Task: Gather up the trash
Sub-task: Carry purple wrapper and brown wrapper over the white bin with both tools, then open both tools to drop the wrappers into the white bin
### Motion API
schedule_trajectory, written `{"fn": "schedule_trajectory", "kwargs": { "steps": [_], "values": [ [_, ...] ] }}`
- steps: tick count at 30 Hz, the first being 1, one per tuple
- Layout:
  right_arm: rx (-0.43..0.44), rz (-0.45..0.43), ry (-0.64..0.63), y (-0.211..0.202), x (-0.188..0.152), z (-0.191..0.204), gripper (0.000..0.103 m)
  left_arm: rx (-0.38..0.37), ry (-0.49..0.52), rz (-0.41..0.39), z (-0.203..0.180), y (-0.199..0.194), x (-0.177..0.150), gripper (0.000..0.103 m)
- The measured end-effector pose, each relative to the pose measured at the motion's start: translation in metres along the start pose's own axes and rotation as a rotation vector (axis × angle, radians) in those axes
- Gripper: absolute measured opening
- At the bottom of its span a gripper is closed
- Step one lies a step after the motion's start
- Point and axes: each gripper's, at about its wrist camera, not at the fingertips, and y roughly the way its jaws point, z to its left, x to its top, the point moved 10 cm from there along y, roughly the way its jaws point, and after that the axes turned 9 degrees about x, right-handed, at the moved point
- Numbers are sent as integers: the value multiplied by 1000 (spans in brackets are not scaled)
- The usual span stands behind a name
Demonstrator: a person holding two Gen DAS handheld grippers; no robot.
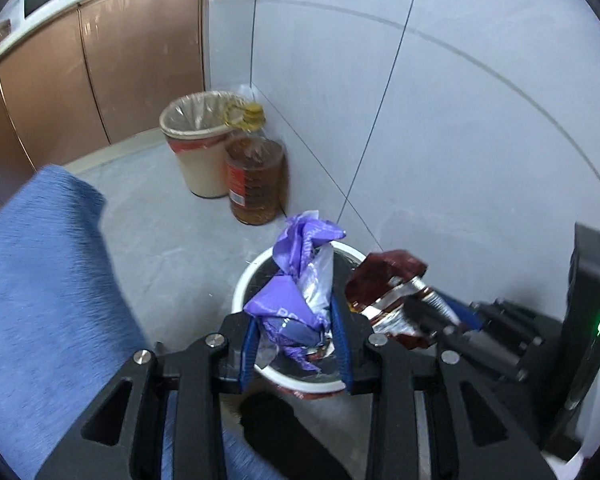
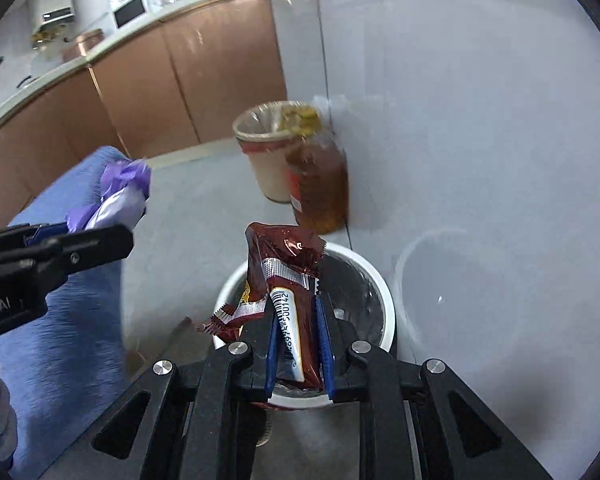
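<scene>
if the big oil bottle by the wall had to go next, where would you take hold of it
Probably the yellow handle at the top of the oil bottle, coming from above: the body looks too broad for a tool, and the lined bin and wall crowd its sides.

A grey floor is seen below. Pale wall tiles with thin dark lines fill the side at 3 o'clock. Brown cabinets under a white counter are seen at 10 o'clock. Bright light is caught on the wall.
</scene>
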Motion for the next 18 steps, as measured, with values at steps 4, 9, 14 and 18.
{"fn": "schedule_trajectory", "kwargs": {
  "steps": [4,9,14,18],
  "values": [
    [-8,32,26,23,-2,-12,18,-3,-6,26,-8,24,-1,31],
    [-20,50,45,42,-5,-20,18,-7,-39,51,-8,45,2,32],
    [-36,45,48,53,3,-26,27,-8,-77,41,-4,52,8,56],
    [-58,41,52,54,4,-31,37,-33,-101,23,-1,45,13,56]
  ]
}}
